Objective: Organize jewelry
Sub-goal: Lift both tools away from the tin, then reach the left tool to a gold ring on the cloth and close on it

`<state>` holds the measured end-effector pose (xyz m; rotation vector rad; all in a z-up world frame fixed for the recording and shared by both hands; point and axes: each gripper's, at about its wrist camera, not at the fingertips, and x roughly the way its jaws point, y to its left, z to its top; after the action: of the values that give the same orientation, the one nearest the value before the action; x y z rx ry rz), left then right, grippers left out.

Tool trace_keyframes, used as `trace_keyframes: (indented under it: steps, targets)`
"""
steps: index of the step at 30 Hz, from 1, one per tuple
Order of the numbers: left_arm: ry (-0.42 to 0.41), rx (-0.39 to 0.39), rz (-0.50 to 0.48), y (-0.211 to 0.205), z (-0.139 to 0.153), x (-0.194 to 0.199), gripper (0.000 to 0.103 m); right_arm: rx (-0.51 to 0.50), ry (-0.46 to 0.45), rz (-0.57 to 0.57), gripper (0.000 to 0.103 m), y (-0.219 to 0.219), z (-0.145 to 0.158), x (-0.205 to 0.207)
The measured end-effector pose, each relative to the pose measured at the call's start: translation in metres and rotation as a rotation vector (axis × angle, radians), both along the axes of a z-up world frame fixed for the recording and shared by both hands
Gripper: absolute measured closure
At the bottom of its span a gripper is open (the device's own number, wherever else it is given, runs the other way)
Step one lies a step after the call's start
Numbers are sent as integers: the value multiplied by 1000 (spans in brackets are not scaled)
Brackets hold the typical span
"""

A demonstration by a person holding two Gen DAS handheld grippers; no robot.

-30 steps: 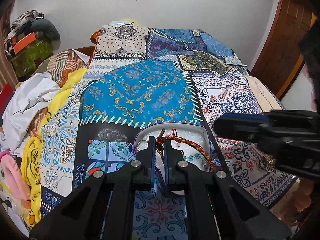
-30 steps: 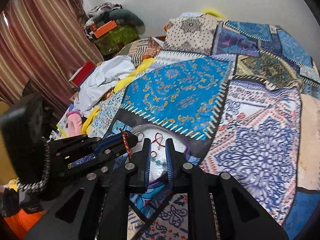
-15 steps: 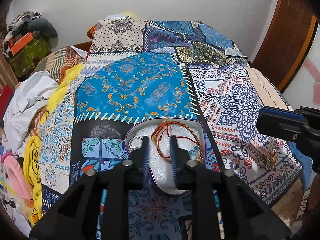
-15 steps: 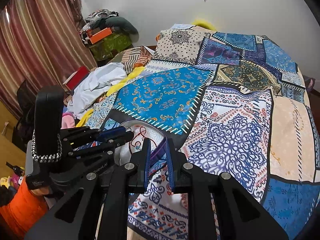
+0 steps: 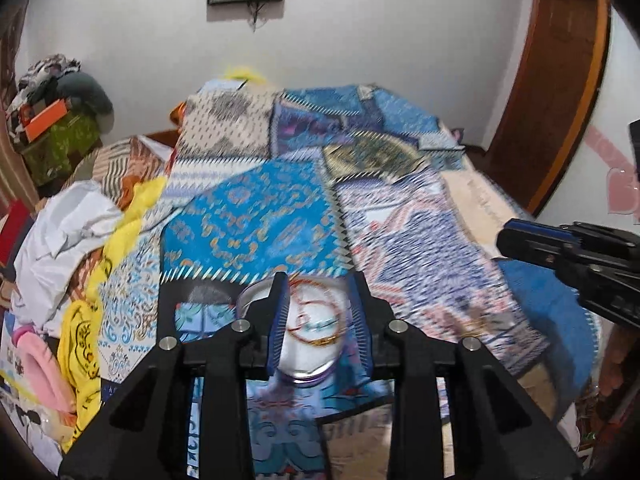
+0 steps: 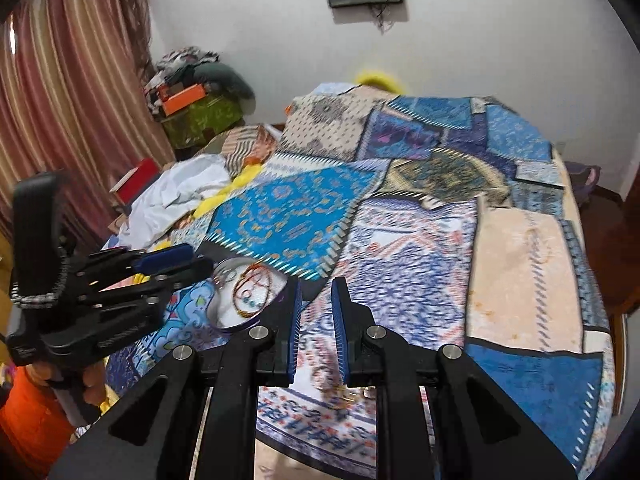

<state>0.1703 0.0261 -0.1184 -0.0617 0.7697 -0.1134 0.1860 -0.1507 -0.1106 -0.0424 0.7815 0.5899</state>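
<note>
At the far left of the bed [image 6: 520, 280], beside the curtain [image 6: 60, 100], lies a heap of clothes [image 5: 68, 232]: white cloth, a yellow garment and something pink. These play no part in the task.

Next comes the left gripper [image 5: 318, 320]. Its jaws stand open and hold nothing; in the left wrist view they frame a shallow round tray [image 5: 304, 376] with a purple rim, which sits on the patchwork bedspread [image 5: 256, 216] near the front edge of the bed. In the tray lie a red and gold thread bracelet [image 5: 316, 316], some turquoise beads [image 6: 250, 300] and what looks like a small ring [image 6: 221, 276] near the rim, though blur makes the small pieces hard to tell apart. So part of the jewelry seems already gathered in the tray.

Further right, the right gripper [image 6: 316, 320] hangs above the bedspread, well apart from the tray. Its jaws are also open and empty. Below and between them, on the white and blue patterned patch near the bed's edge, lies a small gold piece [image 6: 344, 394], blurred, perhaps earrings or a ring; the left wrist view shows the same gold glint [image 5: 478, 325] to the right of the tray.

Judging by this, the task is partly done: the gold piece still lies outside the tray, and the right gripper looks best placed to fetch it.
</note>
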Motion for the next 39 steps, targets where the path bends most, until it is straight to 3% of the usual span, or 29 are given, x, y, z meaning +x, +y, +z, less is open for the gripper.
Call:
trace_keyframes:
  steps: [6, 7, 9, 11, 27, 35, 39]
  targets:
    - [-53, -2, -83, -33, 18, -11, 61, -1, -23, -84, 87, -35, 7, -3]
    - [-53, 2, -98, -40, 18, -12, 61, -3, -21, -91, 84, -38, 6, -4]
    - [-44, 8, -124, -51, 15, -12, 61, -6, -19, -115, 66, -49, 3, -7]
    - [-26, 12, -145, -61, 8, -10, 61, -6, -29, -130, 62, -57, 0, -12]
    - [191, 43, -202, -81, -72, -7, 61, -146, 44, -65, 62, -61, -59, -27]
    - [185, 30, -226, -86, -77, 3, 61, -142, 84, -6, 63, -53, -75, -22]
    - [175, 45, -244, -91, -78, 6, 61, -157, 74, 16, 68, -46, -78, -23]
